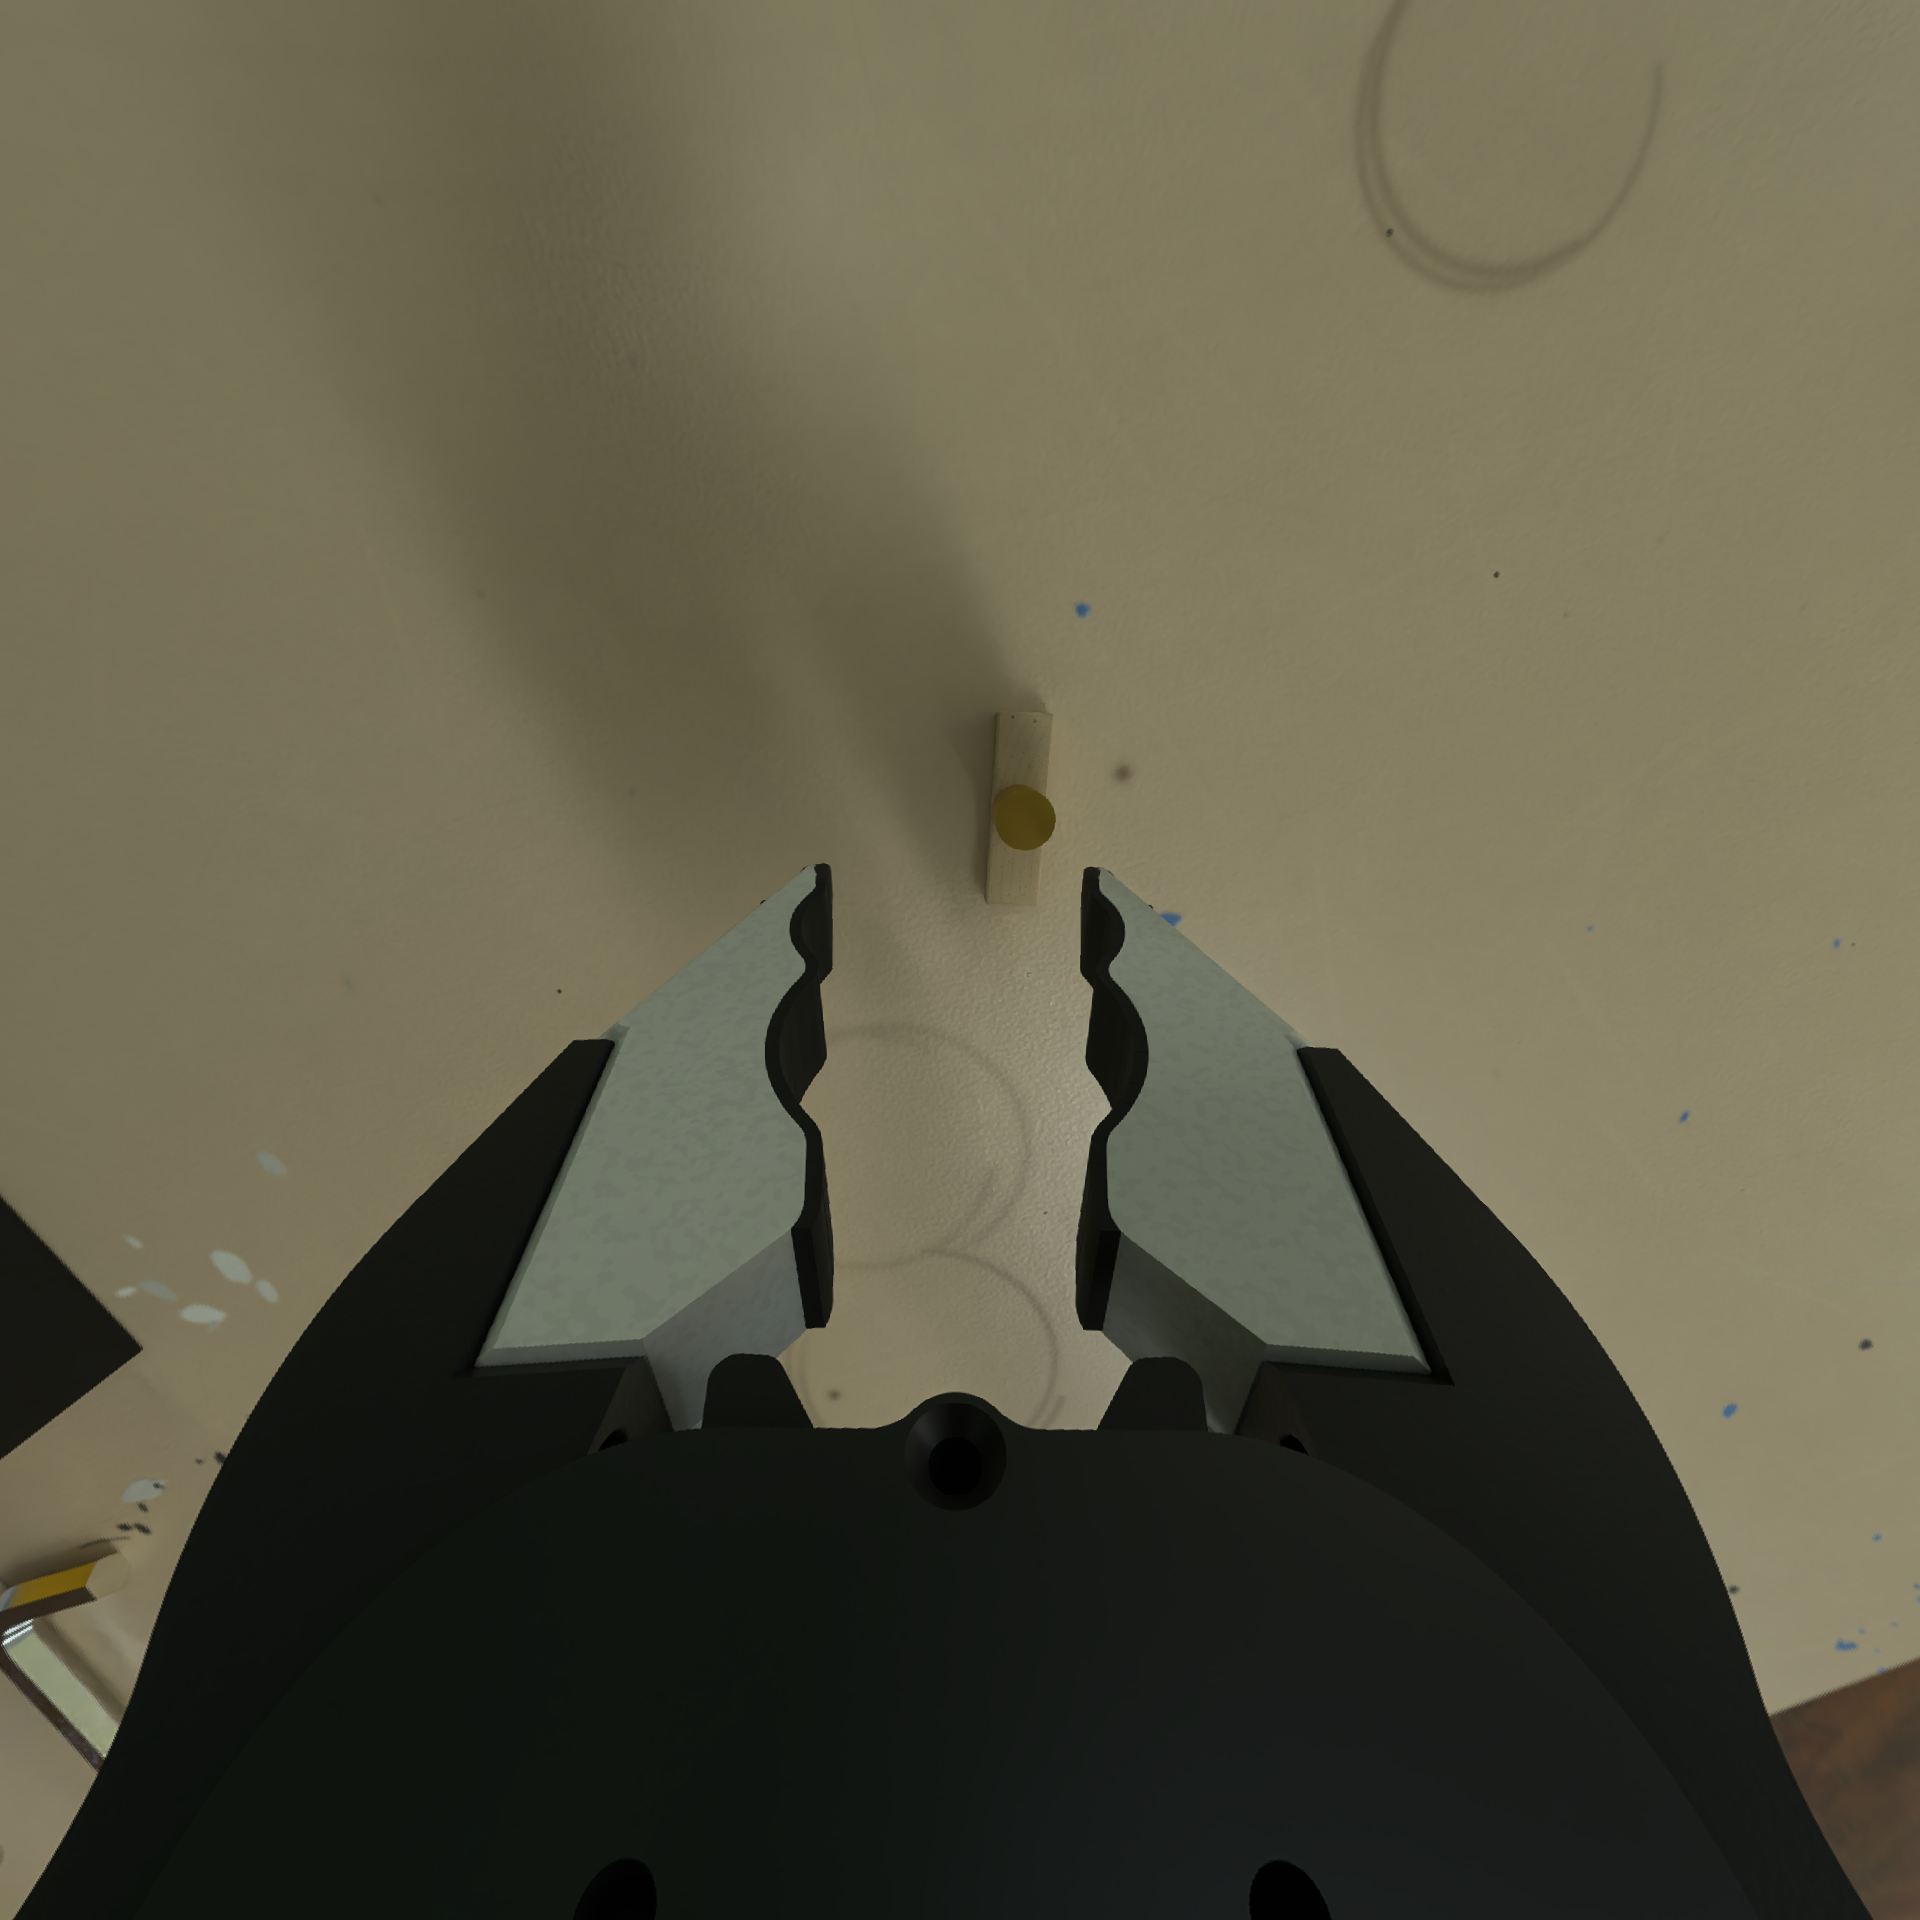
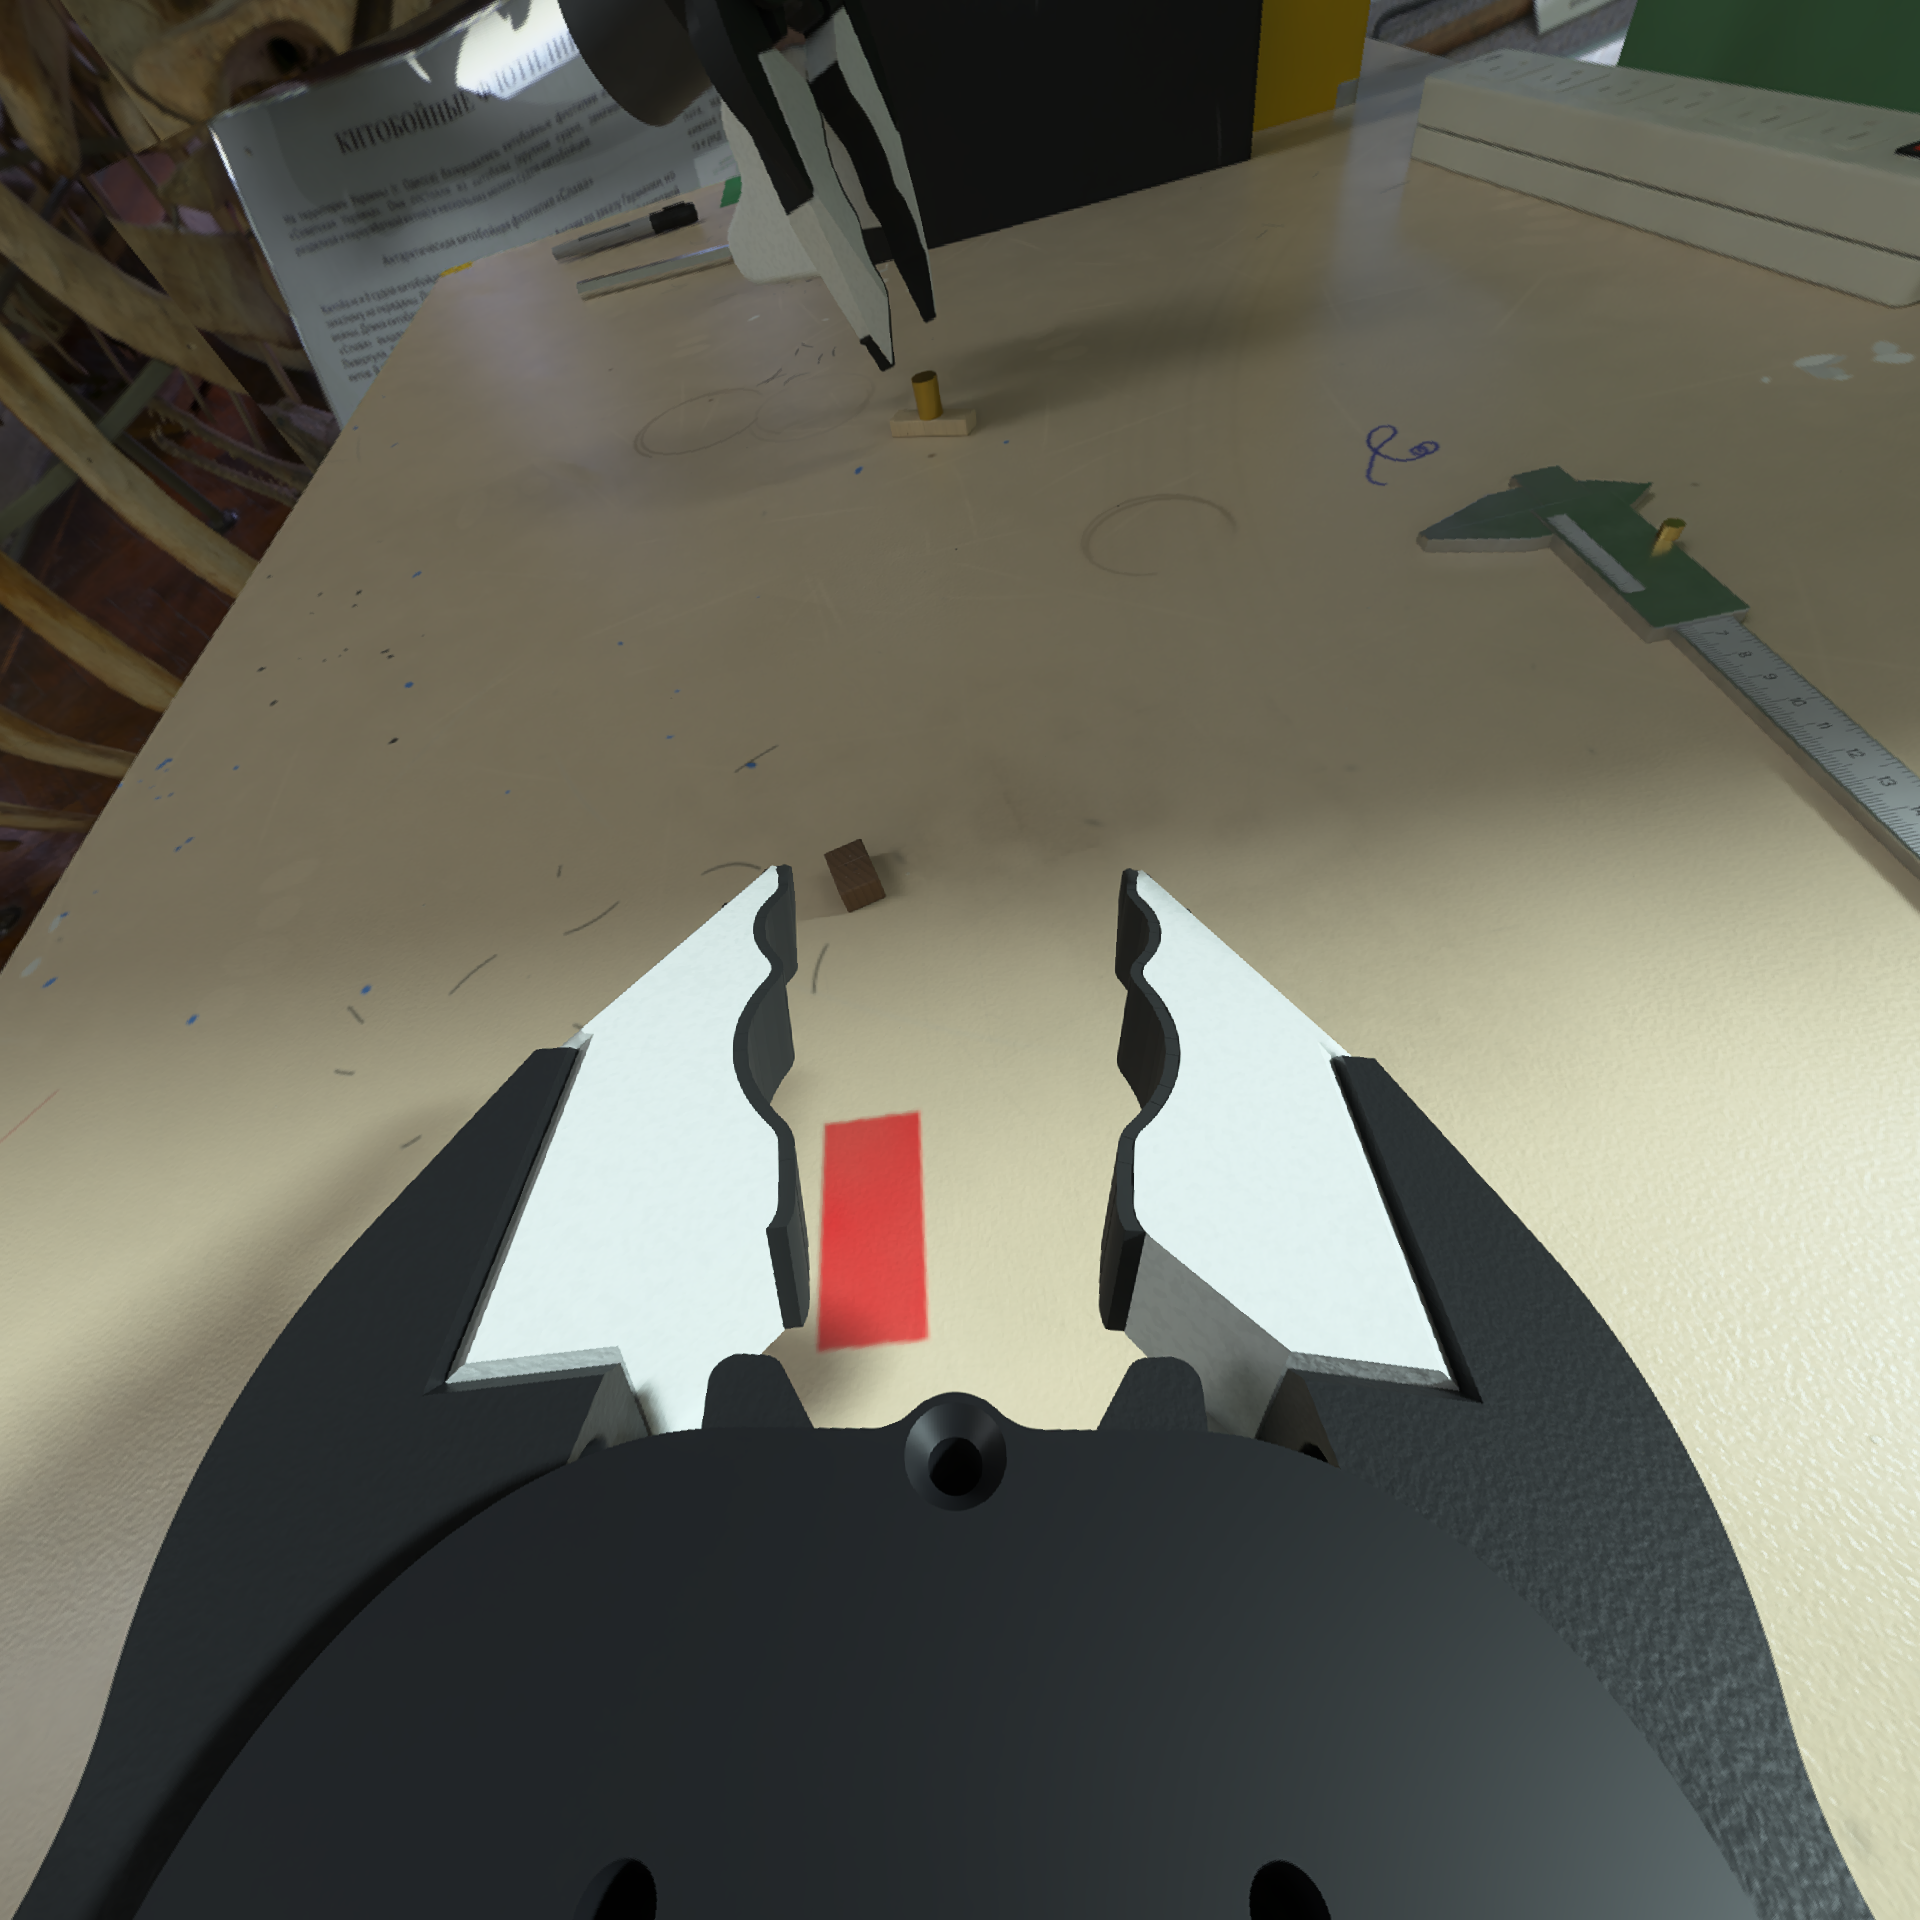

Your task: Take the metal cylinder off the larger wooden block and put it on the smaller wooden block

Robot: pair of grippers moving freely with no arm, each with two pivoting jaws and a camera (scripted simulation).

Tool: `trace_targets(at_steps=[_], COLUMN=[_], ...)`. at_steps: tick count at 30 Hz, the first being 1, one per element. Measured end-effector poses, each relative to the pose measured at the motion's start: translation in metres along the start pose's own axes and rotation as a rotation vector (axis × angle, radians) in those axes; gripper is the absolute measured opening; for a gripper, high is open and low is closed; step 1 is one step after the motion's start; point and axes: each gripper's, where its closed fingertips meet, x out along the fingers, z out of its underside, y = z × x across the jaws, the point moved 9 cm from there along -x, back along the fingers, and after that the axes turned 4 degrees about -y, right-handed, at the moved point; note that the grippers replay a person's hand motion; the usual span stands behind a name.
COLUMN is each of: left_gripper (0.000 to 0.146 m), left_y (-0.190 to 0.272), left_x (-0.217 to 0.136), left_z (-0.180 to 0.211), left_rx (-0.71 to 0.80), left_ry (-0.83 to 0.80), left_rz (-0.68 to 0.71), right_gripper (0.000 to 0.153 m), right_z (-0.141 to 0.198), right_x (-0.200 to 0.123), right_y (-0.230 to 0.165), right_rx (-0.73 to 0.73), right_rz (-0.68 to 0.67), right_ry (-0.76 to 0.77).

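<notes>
A brass-coloured metal cylinder (image 1: 1023,818) stands upright on a pale, flat wooden block (image 1: 1018,808). My left gripper (image 1: 956,883) is open and empty, looking straight down, with the block just beyond its fingertips and slightly right. In the right wrist view the cylinder (image 2: 925,395) and pale block (image 2: 933,423) sit far off, with the left gripper (image 2: 902,338) hovering just above them. A small dark brown wooden block (image 2: 855,875) lies on the table just ahead of my right gripper (image 2: 951,883), near its left fingertip. The right gripper is open and empty, low over the table.
A red rectangle (image 2: 871,1231) is marked on the beige table (image 2: 1039,675) between the right fingers. A green caliper (image 2: 1621,561) with a steel ruler lies at right. A black box (image 2: 1060,104), pens (image 2: 634,234), a white tray (image 2: 1662,177) and a sign stand at the back.
</notes>
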Motion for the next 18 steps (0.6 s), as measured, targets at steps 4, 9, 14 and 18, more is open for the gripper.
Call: trace_targets(at_steps=[4, 9, 14, 18], left_gripper=[0.042, 0.037, 0.029, 0.021], left_y=[0.000, 0.001, 0.003, 0.003], left_x=[0.009, 0.019, 0.021, 0.022], left_z=[-0.005, -0.007, -0.007, -0.007], left_rx=[0.008, 0.015, 0.029, 0.016], left_ry=[-0.060, -0.104, -0.089, -0.072], left_rz=[0.049, 0.066, 0.072, 0.106], right_gripper=[0.062, 0.062, 0.062, 0.062], right_z=[0.000, 0.000, 0.000, 0.000], right_x=[0.000, -0.001, -0.001, -0.001], right_y=[0.001, 0.001, 0.001, 0.000], right_rx=[0.006, 0.008, 0.008, 0.005], right_rz=[-0.001, -0.001, -0.004, -0.002], right_ry=[0.005, 0.013, 0.015, 0.012])
